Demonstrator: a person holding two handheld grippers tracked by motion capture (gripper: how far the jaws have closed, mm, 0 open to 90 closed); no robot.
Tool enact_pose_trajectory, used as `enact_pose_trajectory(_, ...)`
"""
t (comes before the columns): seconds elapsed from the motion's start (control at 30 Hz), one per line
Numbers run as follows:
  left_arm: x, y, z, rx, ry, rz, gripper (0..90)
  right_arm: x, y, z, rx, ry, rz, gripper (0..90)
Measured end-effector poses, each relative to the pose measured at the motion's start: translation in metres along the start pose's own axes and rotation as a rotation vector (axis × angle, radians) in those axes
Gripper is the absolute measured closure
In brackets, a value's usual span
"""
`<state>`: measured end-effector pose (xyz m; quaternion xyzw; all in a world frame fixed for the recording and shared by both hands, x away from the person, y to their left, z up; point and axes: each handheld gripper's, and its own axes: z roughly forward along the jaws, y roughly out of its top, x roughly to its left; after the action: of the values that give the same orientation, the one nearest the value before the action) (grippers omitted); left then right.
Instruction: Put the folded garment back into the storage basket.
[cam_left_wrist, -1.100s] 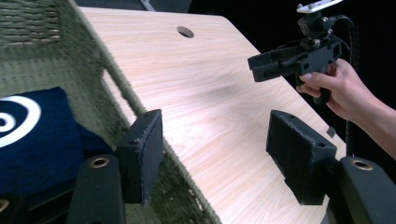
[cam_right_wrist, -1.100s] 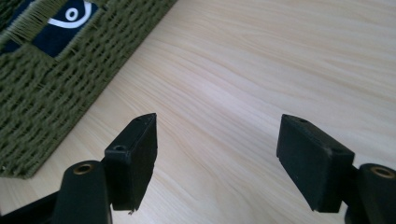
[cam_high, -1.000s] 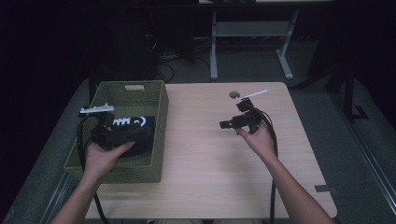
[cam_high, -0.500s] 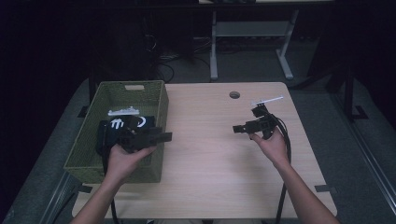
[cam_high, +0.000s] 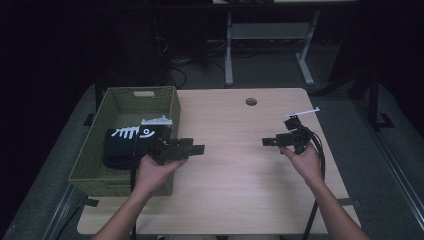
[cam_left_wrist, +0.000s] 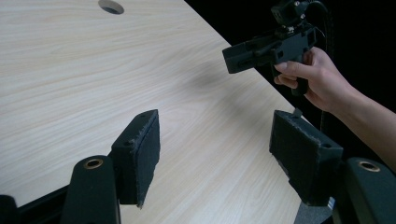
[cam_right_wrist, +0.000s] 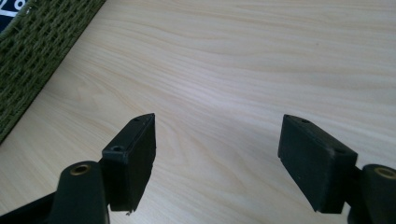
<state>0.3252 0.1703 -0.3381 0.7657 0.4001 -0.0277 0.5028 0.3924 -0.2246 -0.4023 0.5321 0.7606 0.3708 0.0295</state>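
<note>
Left gripper (cam_high: 199, 148): jaws parted wide, nothing between the pads. In the left gripper view you see bare light wood-grain tabletop (cam_left_wrist: 84, 70) through the gap. Body sits just past the right wall of the green woven rectangular basket (cam_high: 97, 172), nose pointing toward the table centre.

Right gripper (cam_high: 266, 142): also spread wide and empty. The right gripper view has plain table between the pads, with the basket wall at the upper left corner. It hangs over the right half of the table, nose pointing left, so the two grippers face each other, well apart.

Item in hand: black folded cloth w/ white fish-skeleton print (cam_high: 125, 145), lying inside the basket toward its right wall, at mid-length. Long axis runs roughly across the basket, left to right in the high view. Neither gripper touches it.

Key relation for next move: cloth lies behind and to the left of your left gripper, just beside it across the basket wall; your right gripper is far off on the other side of the table. Left hand (cam_high: 152, 170) is clearly the nearer one. My read: if the cloth is to be handled again, you'd have to turn the left gripper back over the rim, approx. across the cloth's short side. If the cloth is meant to stay in the basket, placement looks done, both grippers clear.

Round cable hole (cam_high: 251, 101) near far table edge, not involved.
</note>
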Motion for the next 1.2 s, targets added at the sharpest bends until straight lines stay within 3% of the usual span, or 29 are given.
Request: enact_pose_trajectory(1.2,-0.008,-0.021,0.066,0.044,-0.022,-0.007,30.6,-0.051,-0.073,-0.024,0.017,-0.012,0.079,26.3)
